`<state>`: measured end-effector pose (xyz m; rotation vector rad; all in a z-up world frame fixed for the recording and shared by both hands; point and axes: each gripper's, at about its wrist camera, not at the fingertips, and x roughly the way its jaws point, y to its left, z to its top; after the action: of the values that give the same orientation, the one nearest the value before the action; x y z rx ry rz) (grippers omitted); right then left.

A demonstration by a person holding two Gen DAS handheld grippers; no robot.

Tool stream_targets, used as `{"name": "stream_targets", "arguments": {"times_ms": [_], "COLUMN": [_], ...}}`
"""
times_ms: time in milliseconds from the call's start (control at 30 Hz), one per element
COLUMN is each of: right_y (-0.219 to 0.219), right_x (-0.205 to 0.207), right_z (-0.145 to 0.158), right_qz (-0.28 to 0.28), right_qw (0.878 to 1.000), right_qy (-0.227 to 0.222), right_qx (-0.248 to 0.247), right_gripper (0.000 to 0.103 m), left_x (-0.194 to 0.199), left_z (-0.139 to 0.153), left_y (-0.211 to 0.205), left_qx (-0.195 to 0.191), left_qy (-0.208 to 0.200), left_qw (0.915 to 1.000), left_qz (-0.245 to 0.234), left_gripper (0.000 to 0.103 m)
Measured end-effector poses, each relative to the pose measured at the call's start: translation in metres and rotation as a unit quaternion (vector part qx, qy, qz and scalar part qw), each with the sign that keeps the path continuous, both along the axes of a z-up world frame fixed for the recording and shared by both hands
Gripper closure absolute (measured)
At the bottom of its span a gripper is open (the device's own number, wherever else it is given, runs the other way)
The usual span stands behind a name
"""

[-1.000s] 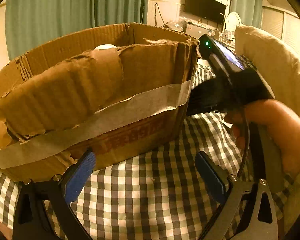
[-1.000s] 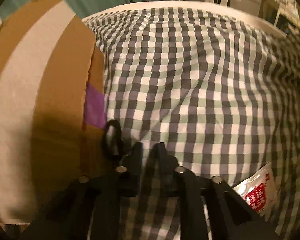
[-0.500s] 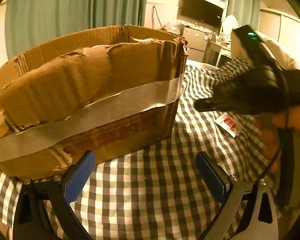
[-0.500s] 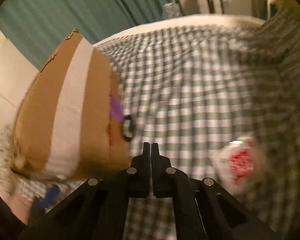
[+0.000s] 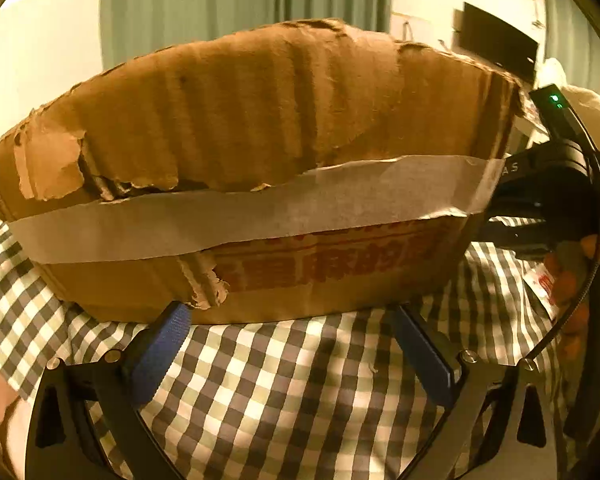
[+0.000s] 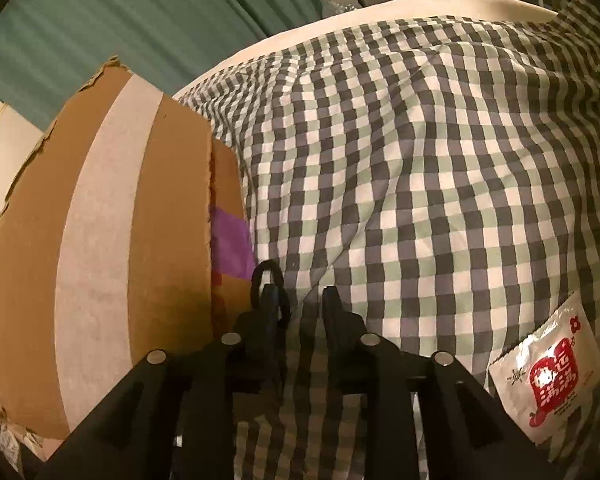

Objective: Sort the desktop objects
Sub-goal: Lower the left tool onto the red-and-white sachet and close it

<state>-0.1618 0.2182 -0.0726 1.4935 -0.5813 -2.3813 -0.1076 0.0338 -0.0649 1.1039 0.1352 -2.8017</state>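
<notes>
We see the cardboard box [image 6: 112, 240] filling the left of the right view, with open checked cloth [image 6: 440, 168] to its right. Our right gripper [image 6: 300, 300], jaws just opened a little and empty, sits beside a black ring [image 6: 256, 280]; the packet [image 6: 552, 372] lies lower right. Our left gripper [image 5: 296, 340] stands wide open, empty.

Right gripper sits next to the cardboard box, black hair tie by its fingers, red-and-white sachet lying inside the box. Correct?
One thing is wrong: the sachet is not inside the cardboard box. The right wrist view shows it on the checked cloth, on the far side of the right gripper from the box. The rest holds, hair tie included.
</notes>
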Motion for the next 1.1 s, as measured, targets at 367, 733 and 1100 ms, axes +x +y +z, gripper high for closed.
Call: {"name": "stream_targets", "arguments": {"times_ms": [367, 733, 1100], "right_y": [-0.003, 0.010, 0.007], "right_x": [-0.012, 0.028, 0.031], "right_z": [-0.019, 0.021, 0.017], "right_qz": [-0.015, -0.012, 0.006], "right_qw": [1.000, 0.999, 0.998], "right_qy": [-0.003, 0.049, 0.037], "right_qx": [-0.021, -0.018, -0.044], "right_gripper": [0.087, 0.102, 0.074], "left_x": [0.001, 0.007, 0.014], "left_z": [-0.003, -0.005, 0.003], "left_y": [-0.033, -0.036, -0.007], "left_qx": [0.033, 0.037, 0.027], "left_qy": [-0.031, -0.047, -0.029], "left_qw": [0.9980, 0.9982, 0.9977], "left_qz": [0.044, -0.002, -0.054], "left_gripper": [0.000, 0.000, 0.000]}}
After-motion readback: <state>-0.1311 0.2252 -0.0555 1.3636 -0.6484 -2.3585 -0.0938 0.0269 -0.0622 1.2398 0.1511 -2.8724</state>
